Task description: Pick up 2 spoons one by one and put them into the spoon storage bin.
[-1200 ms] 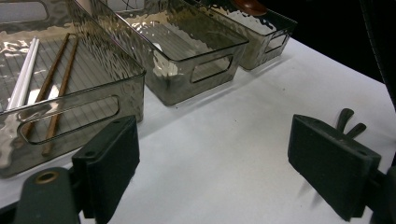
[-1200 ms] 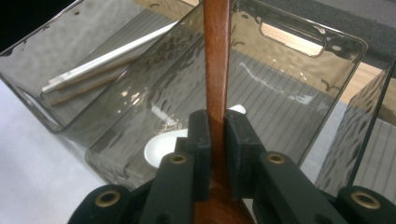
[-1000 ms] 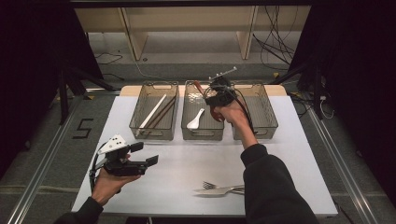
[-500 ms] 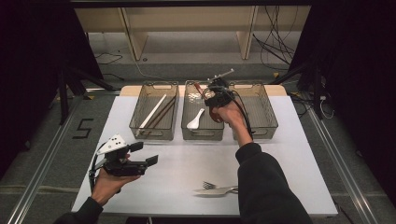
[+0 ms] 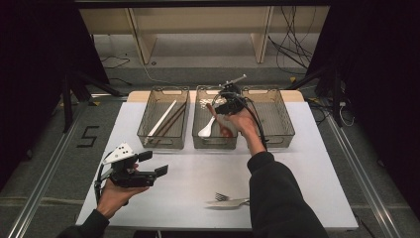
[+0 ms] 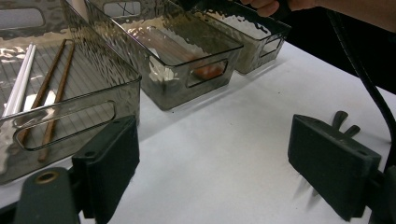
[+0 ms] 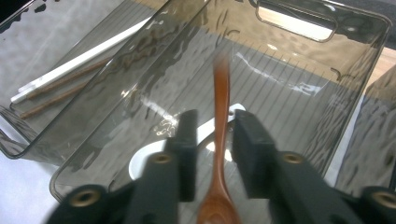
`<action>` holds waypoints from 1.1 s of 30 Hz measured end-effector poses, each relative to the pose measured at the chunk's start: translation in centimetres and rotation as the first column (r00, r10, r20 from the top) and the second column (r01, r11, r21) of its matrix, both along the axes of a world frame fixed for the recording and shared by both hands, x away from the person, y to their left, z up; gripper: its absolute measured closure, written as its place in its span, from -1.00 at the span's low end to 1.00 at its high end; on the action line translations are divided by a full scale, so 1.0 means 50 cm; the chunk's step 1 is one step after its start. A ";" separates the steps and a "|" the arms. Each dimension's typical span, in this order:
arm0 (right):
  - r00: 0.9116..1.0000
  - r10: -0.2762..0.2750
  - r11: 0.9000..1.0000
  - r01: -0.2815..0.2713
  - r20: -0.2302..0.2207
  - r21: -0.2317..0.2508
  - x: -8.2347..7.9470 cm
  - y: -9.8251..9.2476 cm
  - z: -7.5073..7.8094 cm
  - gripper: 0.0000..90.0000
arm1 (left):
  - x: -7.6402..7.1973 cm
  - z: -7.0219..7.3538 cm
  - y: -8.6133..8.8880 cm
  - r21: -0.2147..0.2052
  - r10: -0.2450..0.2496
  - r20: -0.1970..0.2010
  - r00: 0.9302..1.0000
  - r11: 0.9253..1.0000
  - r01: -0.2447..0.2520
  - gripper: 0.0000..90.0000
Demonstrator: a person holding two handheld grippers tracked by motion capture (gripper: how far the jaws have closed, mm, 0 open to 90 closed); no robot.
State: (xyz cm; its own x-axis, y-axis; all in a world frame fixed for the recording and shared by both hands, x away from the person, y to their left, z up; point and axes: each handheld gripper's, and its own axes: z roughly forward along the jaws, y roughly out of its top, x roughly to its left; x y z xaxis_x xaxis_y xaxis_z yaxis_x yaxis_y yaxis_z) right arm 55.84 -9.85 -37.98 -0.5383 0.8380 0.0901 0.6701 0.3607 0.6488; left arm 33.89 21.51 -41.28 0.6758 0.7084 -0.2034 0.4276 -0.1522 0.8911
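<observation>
my right gripper (image 7: 212, 140) jaws have just been opening, so the wooden spoon (image 7: 218, 140) sits loose between them, dropping into the middle bin (image 5: 198, 144) beside the white spoon (image 5: 207, 130); left gripper (image 5: 151, 168) idles, jaws apart.

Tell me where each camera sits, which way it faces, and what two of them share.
High view: above the person's side, looking forward and down at the table; both forearms, left gripper, right gripper.
Left gripper view: rides the left gripper, looking level across the table at three bins; open jaws.
Right gripper view: looks down into the middle bin; its jaws, just opening, flank the wooden spoon.
Shared: middle bin, wooden spoon, chopsticks.
</observation>
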 end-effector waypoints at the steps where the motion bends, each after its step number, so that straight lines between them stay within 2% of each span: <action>1: 1.000 0.001 1.000 -0.001 0.002 0.000 0.000 0.000 0.000 0.52 | 0.000 0.000 0.000 -0.002 0.000 0.000 1.000 1.000 0.000 -0.64; 5: 1.000 0.021 1.000 -0.021 0.002 0.005 -0.009 -0.008 0.009 0.32 | 0.000 0.000 0.002 -0.001 0.003 -0.001 1.000 1.000 -0.003 -0.64; 8: 0.997 0.070 0.997 -0.070 0.015 0.016 -0.028 -0.017 0.022 0.23 | 0.000 0.000 0.002 -0.004 0.003 -0.004 1.000 1.000 -0.003 -0.64; 11: 0.991 0.128 0.991 -0.130 0.049 0.032 -0.062 -0.027 0.039 0.13 | 0.000 0.001 0.002 -0.020 0.005 -0.006 1.000 1.000 -0.005 -0.64; 14: 0.979 0.191 0.980 -0.194 0.073 0.033 -0.104 -0.037 0.054 0.02 | 0.000 0.001 0.002 -0.015 0.005 -0.008 1.000 1.000 -0.005 -0.64; 17: 0.968 0.241 0.969 -0.244 0.076 0.032 -0.149 -0.048 0.059 -0.04 | 0.002 0.000 0.001 -0.017 0.006 -0.010 1.000 1.000 -0.006 -0.64; 27: 0.940 0.337 0.941 -0.338 0.056 0.011 -0.254 -0.091 0.032 -0.16 | 0.003 -0.002 0.001 -0.005 0.008 -0.012 1.000 1.000 -0.008 -0.65; 33: 0.941 0.337 0.942 -0.337 0.031 -0.004 -0.292 -0.122 0.007 -0.17 | 0.002 -0.001 0.000 -0.003 0.010 -0.006 1.000 1.000 -0.010 -0.65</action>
State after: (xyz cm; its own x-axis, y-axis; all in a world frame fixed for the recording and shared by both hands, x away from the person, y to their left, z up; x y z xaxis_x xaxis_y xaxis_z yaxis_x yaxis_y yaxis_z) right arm 41.26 -15.93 -37.63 -0.7916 0.6070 0.0698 0.4892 0.5612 0.6676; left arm 34.00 21.53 -41.32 0.6676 0.7145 -0.2095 0.4346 -0.1455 0.8888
